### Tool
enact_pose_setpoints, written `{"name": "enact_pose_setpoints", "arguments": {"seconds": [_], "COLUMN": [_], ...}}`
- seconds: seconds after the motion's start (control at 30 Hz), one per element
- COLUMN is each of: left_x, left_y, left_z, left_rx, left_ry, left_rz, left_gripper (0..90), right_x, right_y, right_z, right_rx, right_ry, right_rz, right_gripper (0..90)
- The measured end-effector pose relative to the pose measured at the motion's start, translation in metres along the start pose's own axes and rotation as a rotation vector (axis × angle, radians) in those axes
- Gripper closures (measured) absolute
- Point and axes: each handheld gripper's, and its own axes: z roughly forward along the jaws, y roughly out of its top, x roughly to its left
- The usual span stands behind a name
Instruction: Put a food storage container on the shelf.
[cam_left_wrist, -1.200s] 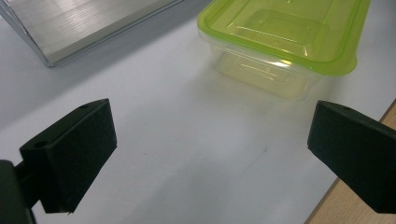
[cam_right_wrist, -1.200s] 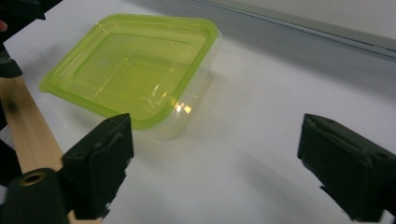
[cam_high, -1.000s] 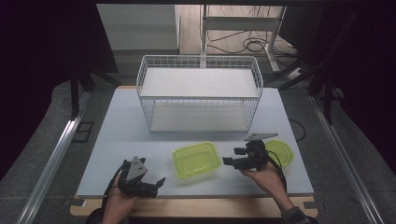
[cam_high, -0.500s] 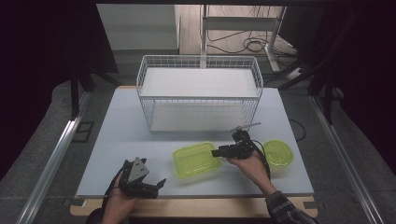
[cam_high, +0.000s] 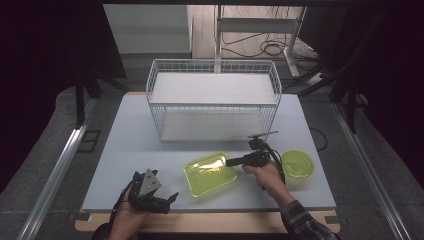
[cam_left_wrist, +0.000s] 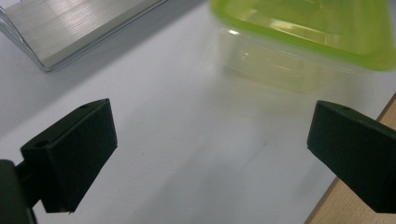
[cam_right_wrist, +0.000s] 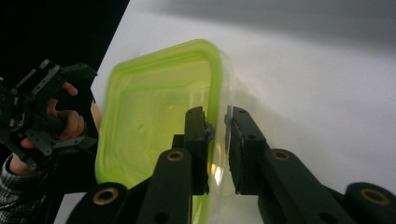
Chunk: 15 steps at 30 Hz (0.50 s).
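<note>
A rectangular clear container with a lime-green lid (cam_high: 210, 174) lies on the white table near the front middle. My right gripper (cam_high: 229, 162) reaches it from the right. In the right gripper view the jaws (cam_right_wrist: 217, 121) have just been closing and now pinch the container's (cam_right_wrist: 154, 116) right rim between them. My left gripper (cam_high: 169, 202) rests near the front left edge, open, pointing at the container (cam_left_wrist: 303, 42). Nothing lies between its jaws (cam_left_wrist: 210, 140).
A round green-lidded container (cam_high: 297, 165) sits just right of my right hand. A white wire basket (cam_high: 215, 104) stands at the back middle of the table (cam_high: 125, 145). The other hand with its gripper (cam_right_wrist: 42, 112) appears at the left of the right gripper view.
My right hand moved left from the round container to the rectangular one, and its jaws closed onto that container's right rim. The left gripper stayed put.
</note>
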Motion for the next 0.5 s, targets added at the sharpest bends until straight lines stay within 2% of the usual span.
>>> {"name": "enact_pose_setpoints", "arguments": {"seconds": [0.2,0.5], "left_x": [0.000,0.001], "left_y": [0.000,0.000], "left_z": [0.000,-0.001], "left_rx": [-0.004,-0.005], "left_ry": [0.002,0.003], "left_rz": [-0.002,-0.006], "left_gripper": [1.2,1.2], "right_x": [0.010,0.015], "right_y": [0.001,0.006], "right_z": [-0.006,-0.025], "right_rx": [-0.034,-0.107], "right_ry": [-0.026,0.001], "right_rz": [-0.028,-0.015], "right_gripper": [79.8,79.8]}}
